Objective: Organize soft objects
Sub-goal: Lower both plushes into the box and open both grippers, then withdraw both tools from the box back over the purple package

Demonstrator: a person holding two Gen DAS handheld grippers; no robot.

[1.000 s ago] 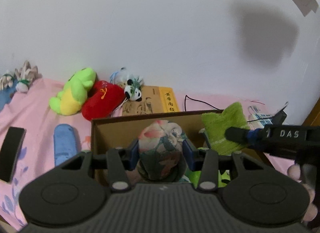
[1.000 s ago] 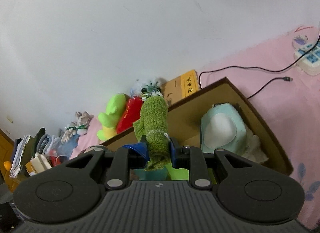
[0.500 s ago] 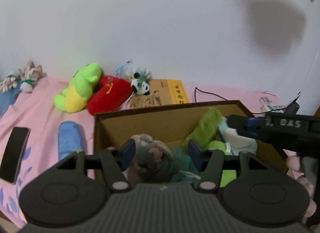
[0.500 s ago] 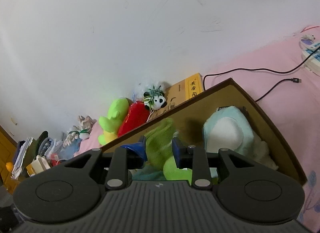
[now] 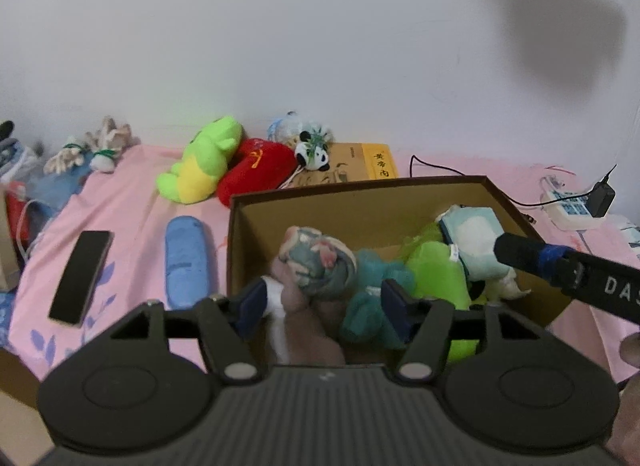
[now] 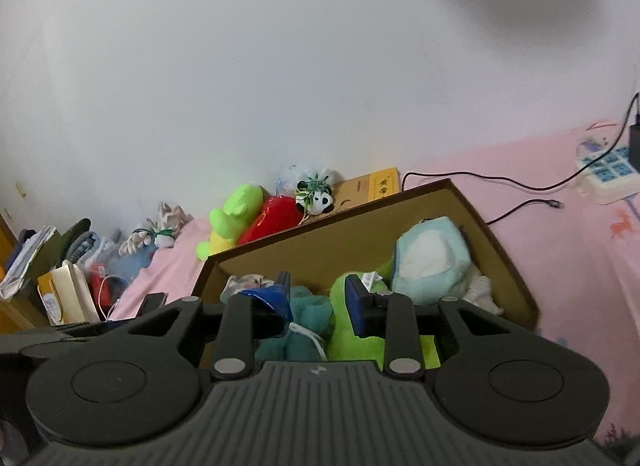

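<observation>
**Both grippers over box, nothing held**

Floral cloth ball (image 5: 318,264) lies inside cardboard box (image 5: 360,201) among soft toys. Left gripper (image 5: 324,302) angled down, jaws just been opening, clear of it. Right gripper (image 6: 318,298) jaws apart, empty; its side reads "DAS".

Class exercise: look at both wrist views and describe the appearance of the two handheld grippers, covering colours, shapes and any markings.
The left gripper and right gripper look alike: a dark grey ribbed body, two round black discs at the sides, black angled finger arms with silver pivot screws, and blue pads on the fingertips. Seen from the left wrist, the right gripper's black finger carries white letters "DAS" and blue wrapping.
</observation>
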